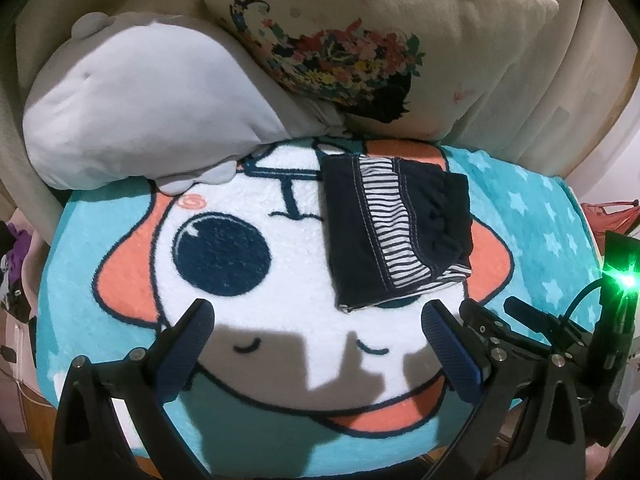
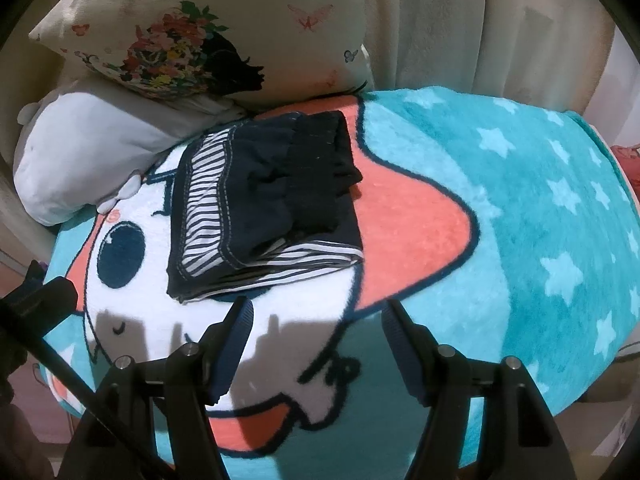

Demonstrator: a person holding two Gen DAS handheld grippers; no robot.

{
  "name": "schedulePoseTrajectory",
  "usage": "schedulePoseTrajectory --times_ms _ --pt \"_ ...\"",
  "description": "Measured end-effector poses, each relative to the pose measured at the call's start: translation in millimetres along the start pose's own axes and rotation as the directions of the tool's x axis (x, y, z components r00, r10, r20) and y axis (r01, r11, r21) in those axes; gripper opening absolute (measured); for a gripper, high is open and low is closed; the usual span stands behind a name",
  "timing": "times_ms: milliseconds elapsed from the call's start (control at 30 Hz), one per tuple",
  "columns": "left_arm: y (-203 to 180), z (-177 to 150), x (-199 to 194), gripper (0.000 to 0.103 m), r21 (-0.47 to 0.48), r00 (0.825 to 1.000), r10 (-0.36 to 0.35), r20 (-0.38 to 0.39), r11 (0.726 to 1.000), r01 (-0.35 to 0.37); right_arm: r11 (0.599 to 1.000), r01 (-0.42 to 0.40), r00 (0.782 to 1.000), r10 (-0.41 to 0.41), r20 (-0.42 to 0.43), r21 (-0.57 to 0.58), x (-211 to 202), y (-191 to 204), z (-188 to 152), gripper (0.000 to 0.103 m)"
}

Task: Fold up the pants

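The pants [image 1: 396, 228] are dark navy with a white-and-navy striped panel, folded into a compact rectangle on the cartoon-print blanket [image 1: 280, 216]. They also show in the right wrist view [image 2: 264, 208], lying flat with stacked layers at the near edge. My left gripper [image 1: 316, 312] is open and empty, hovering just short of the pants' near edge. My right gripper [image 2: 316, 312] is open and empty, just in front of the pants' near right corner. The right gripper's body [image 1: 532, 332] shows at the right in the left wrist view.
A grey plush pillow [image 1: 136, 108] and a floral cushion [image 1: 360, 32] lie at the back of the blanket, against pale curtains [image 2: 480, 20]. The blanket's teal starred part [image 2: 540, 200] stretches to the right. The blanket's edge drops off at the left and front.
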State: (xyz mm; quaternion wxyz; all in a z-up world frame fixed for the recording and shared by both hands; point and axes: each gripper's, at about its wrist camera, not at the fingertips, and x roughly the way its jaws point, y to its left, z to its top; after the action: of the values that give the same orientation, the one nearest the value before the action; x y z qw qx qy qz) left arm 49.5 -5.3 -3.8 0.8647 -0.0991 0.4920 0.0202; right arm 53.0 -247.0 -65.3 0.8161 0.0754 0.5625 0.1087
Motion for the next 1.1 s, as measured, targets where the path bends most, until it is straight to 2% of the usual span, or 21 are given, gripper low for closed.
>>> schedulePoseTrajectory --times_ms 600,1100 --pt "-32.3 2.5 18.2 0.103 -0.034 0.998 0.041 -0.037 0.999 -0.042 0.999 -0.029 0.999 0.028 -0.032 -0.016 16.0 -39.7 19.5 0.073" --pt "-39.9 4.8 31.0 0.103 -0.075 0.993 0.098 -0.063 0.992 -0.102 0.995 -0.083 0.995 0.080 -0.060 -0.060 36.6 -45.5 35.9 0.073"
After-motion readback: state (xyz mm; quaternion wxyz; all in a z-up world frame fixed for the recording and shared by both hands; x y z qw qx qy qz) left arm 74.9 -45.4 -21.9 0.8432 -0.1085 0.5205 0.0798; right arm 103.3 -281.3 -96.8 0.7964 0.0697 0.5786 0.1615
